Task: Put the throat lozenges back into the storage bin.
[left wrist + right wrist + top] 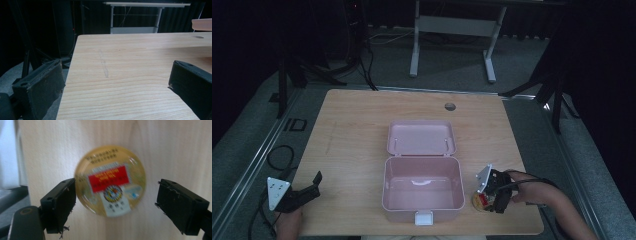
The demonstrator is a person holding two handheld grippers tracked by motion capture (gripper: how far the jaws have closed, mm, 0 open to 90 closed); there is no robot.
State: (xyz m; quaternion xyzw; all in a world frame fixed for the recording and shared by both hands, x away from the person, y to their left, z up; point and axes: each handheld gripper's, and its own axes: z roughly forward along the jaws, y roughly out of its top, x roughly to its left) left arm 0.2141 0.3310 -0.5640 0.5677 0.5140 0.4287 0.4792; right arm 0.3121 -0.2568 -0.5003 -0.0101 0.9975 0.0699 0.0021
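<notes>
Two grippers worked over a pale wooden table (pixel 352 130) whose grain ran in long, fine lines. Just to the left of the right gripper (pixel 488 192) stood a pink plastic box (pixel 423 187), rectangular with rounded corners and smooth walls, its hinged lid (pixel 421 137) thrown back flat on the table beyond it; nothing could be made out inside the box, and a white latch (pixel 423 217) hung at its near wall. The left gripper (pixel 304 192) rested well apart from the box, at the near left corner of the table, its jaws spread wide with nothing between them; in the left gripper view (pixel 116 83) bare wood lay between the two black padded jaws, and a faint scratch ran across the grain ahead of them. The right gripper pointed down at a round, yellow-gold tin (pixel 480 201) that lay flat on the table right beneath it, near the box's right front corner. In the right gripper view the jaws (pixel 116 203) stood wide apart on either side of the tin (pixel 110 180), the left one at or near its rim and the right one clear of it, so the tin was not clamped. Its glossy top carried a red rectangular label, a round emblem and a white patch, but the print was too blurred to read.
</notes>
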